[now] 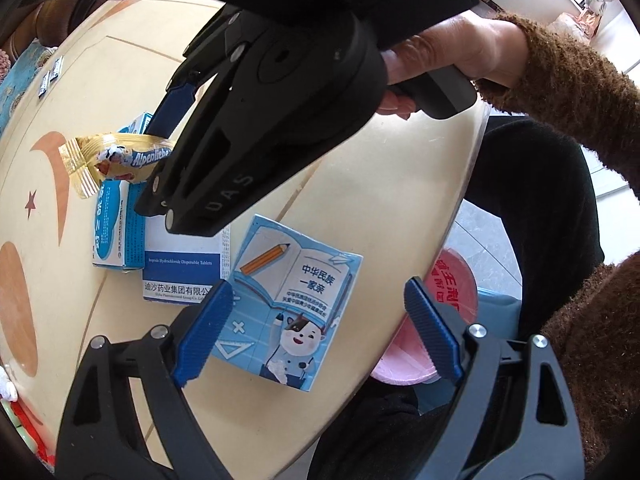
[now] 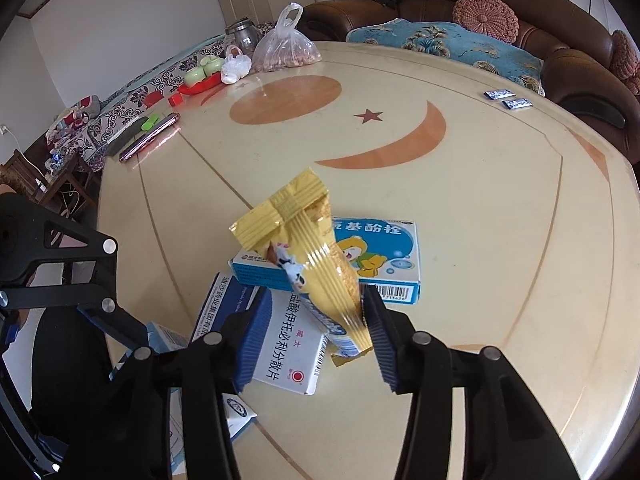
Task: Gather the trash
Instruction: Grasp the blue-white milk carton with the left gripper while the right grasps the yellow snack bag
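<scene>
The yellow candy wrapper read "Alpenliebe"; the white medicine box read "Dispersible Tablets"; the blue carton read "中华民族一家亲".

Pink bin half hidden by table edge

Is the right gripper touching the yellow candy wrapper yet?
Touching. The right wrist view shows the yellow candy wrapper standing between the right gripper fingers, its lower edge against the right-hand finger. The other finger's contact is unclear.
</scene>
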A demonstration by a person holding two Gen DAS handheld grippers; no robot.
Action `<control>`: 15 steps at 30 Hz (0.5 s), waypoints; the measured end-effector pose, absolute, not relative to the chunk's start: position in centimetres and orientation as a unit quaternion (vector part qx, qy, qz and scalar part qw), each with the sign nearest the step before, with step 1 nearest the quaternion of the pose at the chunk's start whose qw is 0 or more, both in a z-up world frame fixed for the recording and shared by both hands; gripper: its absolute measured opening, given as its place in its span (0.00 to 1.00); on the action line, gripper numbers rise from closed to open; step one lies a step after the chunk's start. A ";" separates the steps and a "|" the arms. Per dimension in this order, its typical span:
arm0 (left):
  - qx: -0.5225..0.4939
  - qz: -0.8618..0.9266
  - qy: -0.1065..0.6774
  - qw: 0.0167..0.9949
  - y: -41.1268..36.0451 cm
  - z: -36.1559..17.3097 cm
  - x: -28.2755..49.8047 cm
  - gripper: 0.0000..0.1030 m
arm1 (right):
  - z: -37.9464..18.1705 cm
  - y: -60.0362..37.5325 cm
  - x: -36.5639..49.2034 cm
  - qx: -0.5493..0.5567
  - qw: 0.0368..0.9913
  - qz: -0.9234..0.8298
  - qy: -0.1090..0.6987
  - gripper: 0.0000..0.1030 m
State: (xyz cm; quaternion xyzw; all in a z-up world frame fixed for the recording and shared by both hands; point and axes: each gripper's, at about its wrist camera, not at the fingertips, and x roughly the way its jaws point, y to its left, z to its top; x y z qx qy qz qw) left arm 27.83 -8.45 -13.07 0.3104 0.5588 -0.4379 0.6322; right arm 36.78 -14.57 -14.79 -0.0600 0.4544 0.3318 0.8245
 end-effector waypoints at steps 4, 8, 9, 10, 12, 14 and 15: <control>0.312 -0.437 0.559 0.631 -8.6 -13.1 28.0 0.83 | -14.9 -14.9 37.3 -0.045 0.823 0.330 0.461 0.37; 0.326 -0.428 0.554 0.635 -8.8 -13.3 27.8 0.83 | -14.9 -15.0 37.4 -0.044 0.823 0.329 0.460 0.37; 0.327 -0.421 0.559 0.635 -8.8 -13.6 28.1 0.83 | -14.9 -14.9 37.4 -0.043 0.823 0.330 0.461 0.37; 0.327 -0.413 0.566 0.634 -8.7 -14.0 28.4 0.83 | -15.0 -14.9 37.5 -0.042 0.822 0.330 0.461 0.37; 0.321 -0.407 0.582 0.626 -8.6 -15.0 28.7 0.83 | -15.1 -14.8 37.5 -0.044 0.823 0.329 0.461 0.37; 0.329 -0.403 0.580 0.627 -8.7 -15.5 28.4 0.83 | -15.1 -14.8 37.4 -0.044 0.824 0.328 0.460 0.36; 0.334 -0.406 0.573 0.629 -8.8 -15.5 28.2 0.83 | -15.1 -14.8 37.5 -0.044 0.825 0.328 0.459 0.35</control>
